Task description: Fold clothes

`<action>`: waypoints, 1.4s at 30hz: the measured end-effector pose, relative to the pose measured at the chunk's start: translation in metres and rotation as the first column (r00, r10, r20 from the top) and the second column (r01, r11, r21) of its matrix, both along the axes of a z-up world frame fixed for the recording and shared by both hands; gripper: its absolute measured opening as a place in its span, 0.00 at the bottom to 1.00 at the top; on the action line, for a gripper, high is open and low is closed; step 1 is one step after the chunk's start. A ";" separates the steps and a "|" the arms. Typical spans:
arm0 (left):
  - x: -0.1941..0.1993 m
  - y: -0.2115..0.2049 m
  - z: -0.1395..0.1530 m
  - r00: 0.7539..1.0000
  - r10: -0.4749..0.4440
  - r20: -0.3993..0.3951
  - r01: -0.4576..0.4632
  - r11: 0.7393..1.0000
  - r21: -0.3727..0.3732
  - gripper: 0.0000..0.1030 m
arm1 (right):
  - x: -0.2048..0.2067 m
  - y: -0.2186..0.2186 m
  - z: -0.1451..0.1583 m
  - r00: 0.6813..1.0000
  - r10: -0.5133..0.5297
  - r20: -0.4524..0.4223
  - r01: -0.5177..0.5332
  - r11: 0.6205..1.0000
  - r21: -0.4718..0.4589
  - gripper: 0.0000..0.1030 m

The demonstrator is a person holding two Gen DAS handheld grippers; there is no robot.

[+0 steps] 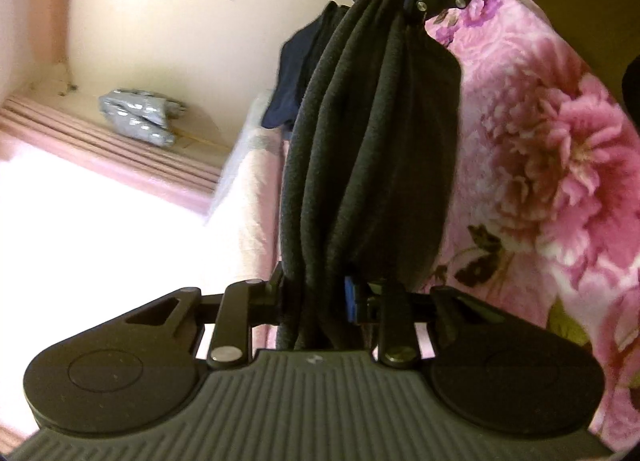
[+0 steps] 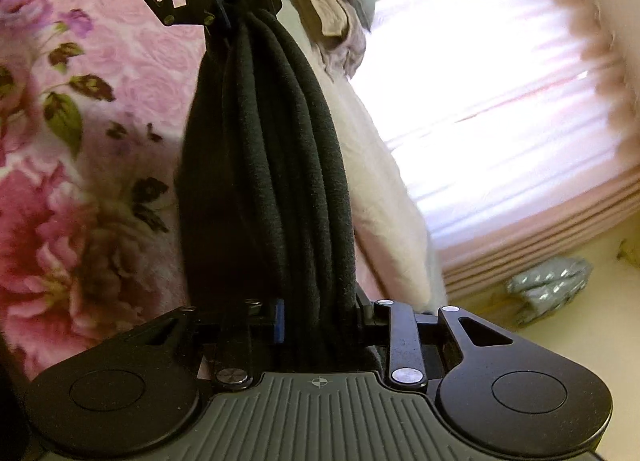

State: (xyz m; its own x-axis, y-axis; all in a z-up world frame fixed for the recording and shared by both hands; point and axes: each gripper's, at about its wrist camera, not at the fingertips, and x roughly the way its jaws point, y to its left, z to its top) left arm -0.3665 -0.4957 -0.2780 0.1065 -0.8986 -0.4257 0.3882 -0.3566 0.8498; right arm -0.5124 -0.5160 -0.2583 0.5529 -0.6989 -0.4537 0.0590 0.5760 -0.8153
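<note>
dark charcoal garment (image 1: 360,149), fleecy texture, bunched into thick rope-like folds, stretched taut in the air above a pink floral blanket (image 1: 540,149); garment type unclear, possibly trousers.

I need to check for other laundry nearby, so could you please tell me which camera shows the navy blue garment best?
The left wrist view: the navy garment lies at the bed's edge, just left of the stretched black garment. The right wrist view shows none of it, only the black garment and the floral blanket.
</note>
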 end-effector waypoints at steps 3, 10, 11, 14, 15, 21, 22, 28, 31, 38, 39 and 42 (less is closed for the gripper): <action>-0.011 -0.018 0.025 1.000 -0.011 -0.004 0.011 0.997 0.076 0.23 | -0.005 -0.018 0.024 1.000 -0.010 -0.026 0.012 0.997 0.082 0.27; -0.070 -0.052 0.102 0.999 -0.004 -0.050 0.014 0.977 0.213 0.23 | -0.057 -0.044 0.107 0.996 -0.016 -0.093 0.040 0.966 0.257 0.27; -0.079 -0.058 0.113 0.998 0.001 -0.056 0.012 0.976 0.219 0.23 | -0.067 -0.048 0.119 0.995 -0.014 -0.096 0.041 0.960 0.276 0.28; -0.106 -0.077 0.143 0.997 0.015 -0.074 0.003 0.971 0.238 0.23 | -0.097 -0.065 0.151 0.995 -0.019 -0.096 0.047 0.952 0.303 0.28; -0.115 -0.083 0.153 0.997 0.020 -0.080 0.000 0.970 0.245 0.23 | -0.107 -0.071 0.161 0.995 -0.021 -0.097 0.050 0.950 0.308 0.27; -0.160 -0.122 0.211 0.993 0.041 -0.111 -0.010 0.964 0.265 0.23 | -0.144 -0.111 0.207 0.994 -0.040 -0.106 0.070 0.953 0.295 0.27; -0.161 -0.129 0.214 0.993 0.036 -0.113 -0.006 0.967 0.255 0.23 | -0.146 -0.116 0.213 0.993 -0.044 -0.108 0.074 0.955 0.286 0.27; -0.153 -0.174 0.223 0.990 -0.027 -0.138 0.053 0.981 0.186 0.23 | -0.140 -0.145 0.233 0.986 -0.109 -0.124 0.136 0.963 0.235 0.27; -0.150 -0.193 0.221 0.987 -0.072 -0.141 0.094 0.984 0.153 0.23 | -0.142 -0.160 0.245 0.979 -0.153 -0.137 0.179 0.962 0.204 0.27; -0.157 -0.266 0.225 0.990 -0.071 -0.125 0.086 0.990 0.116 0.23 | -0.138 -0.198 0.254 0.966 -0.204 -0.158 0.233 0.952 0.196 0.27; -0.159 -0.278 0.226 0.990 -0.066 -0.123 0.079 0.991 0.112 0.23 | -0.138 -0.206 0.255 0.966 -0.201 -0.161 0.231 0.953 0.197 0.28; -0.164 -0.314 0.229 0.992 -0.049 -0.115 0.060 0.993 0.100 0.23 | -0.139 -0.237 0.256 0.970 -0.183 -0.159 0.213 0.957 0.197 0.28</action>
